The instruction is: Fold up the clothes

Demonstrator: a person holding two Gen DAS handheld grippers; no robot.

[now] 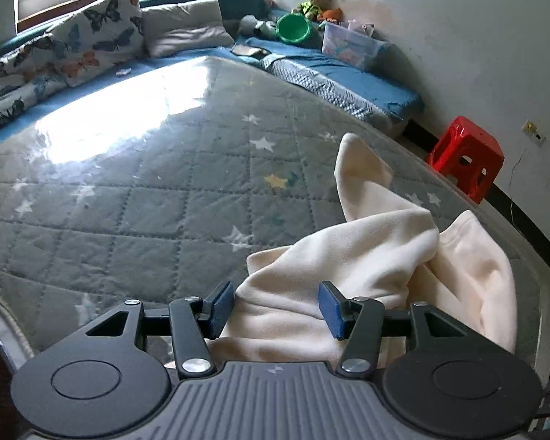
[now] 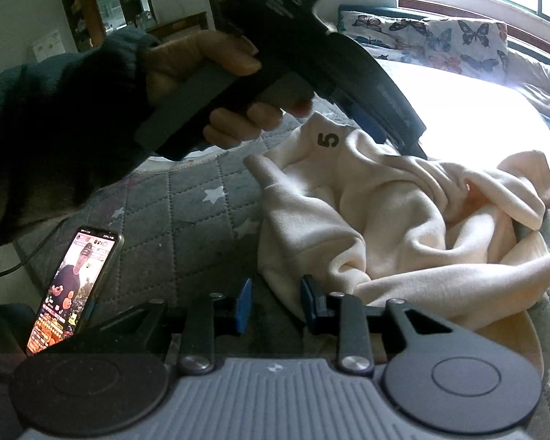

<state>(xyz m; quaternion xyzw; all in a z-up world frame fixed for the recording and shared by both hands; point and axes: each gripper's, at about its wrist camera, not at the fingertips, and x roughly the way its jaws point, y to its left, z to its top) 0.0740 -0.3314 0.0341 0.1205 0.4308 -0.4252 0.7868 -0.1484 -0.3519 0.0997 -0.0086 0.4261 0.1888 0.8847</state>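
Note:
A crumpled cream garment (image 1: 366, 256) lies on a grey quilted mat with stars (image 1: 165, 201), near its right edge. My left gripper (image 1: 277, 308) hangs over the garment's near part. Its jaws stand wide apart with cloth between them, and the blue pads do not press on it. In the right wrist view the same garment (image 2: 385, 220) shows a black "5" (image 2: 328, 140) near its collar. A hand (image 2: 201, 62) holds the left gripper (image 2: 392, 135) just above that collar. My right gripper (image 2: 275, 304) is open at the garment's near left edge, gripping nothing.
A lit phone (image 2: 73, 286) with a cable lies on the mat to the left of my right gripper. Butterfly pillows (image 1: 91, 33), a green bowl (image 1: 293, 27) and a plastic box (image 1: 348, 44) sit at the far side. A red stool (image 1: 465, 157) stands off the mat's right edge.

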